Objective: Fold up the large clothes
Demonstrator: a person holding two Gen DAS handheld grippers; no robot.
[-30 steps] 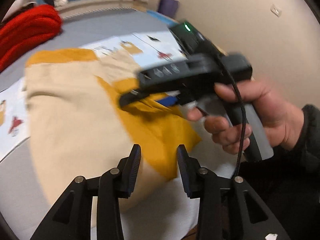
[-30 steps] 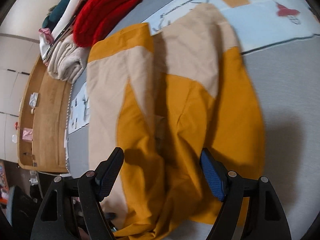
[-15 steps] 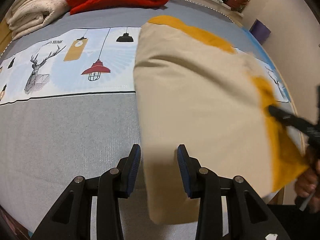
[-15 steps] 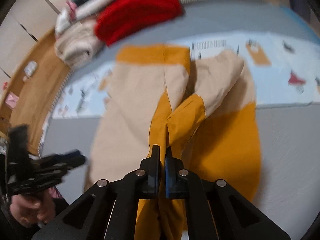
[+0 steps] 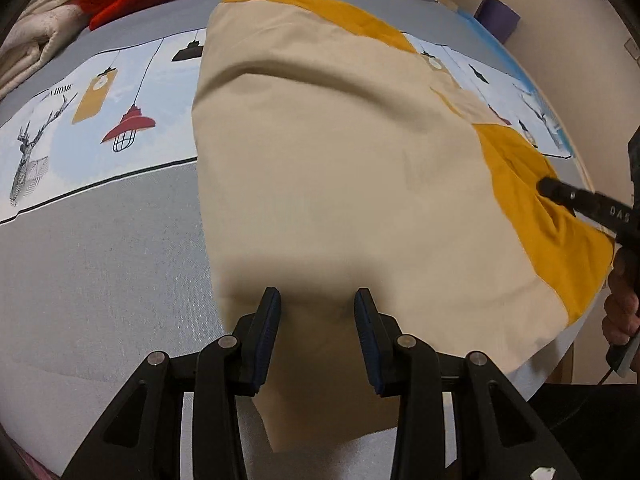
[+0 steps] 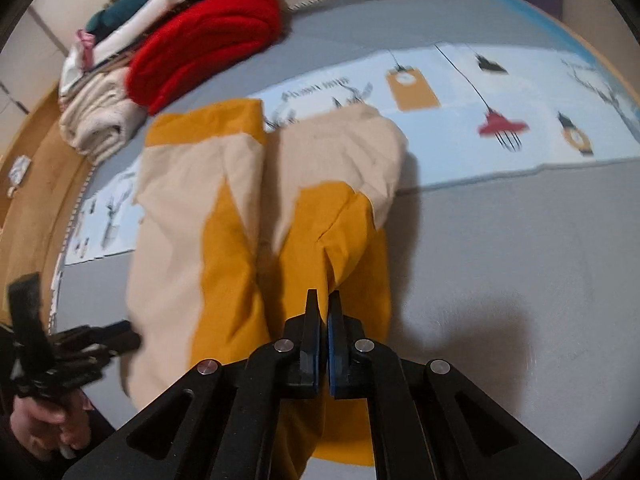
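garment (image 5: 340,168) on "home"-lettered mat (image 5: 60,120)

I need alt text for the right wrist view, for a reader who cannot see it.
The right gripper is shut on a mustard fold of the beige and mustard garment, lifted above a grey bed cover. The left gripper appears at lower left; a red blanket lies behind.

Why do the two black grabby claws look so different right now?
The left gripper has its jaws wide apart, hovering over the beige part of the beige-and-mustard cloth garment, holding nothing. The right gripper has its jaws squeezed together, pinching a mustard fold of that garment. Both are black with blue pads, over the same garment.
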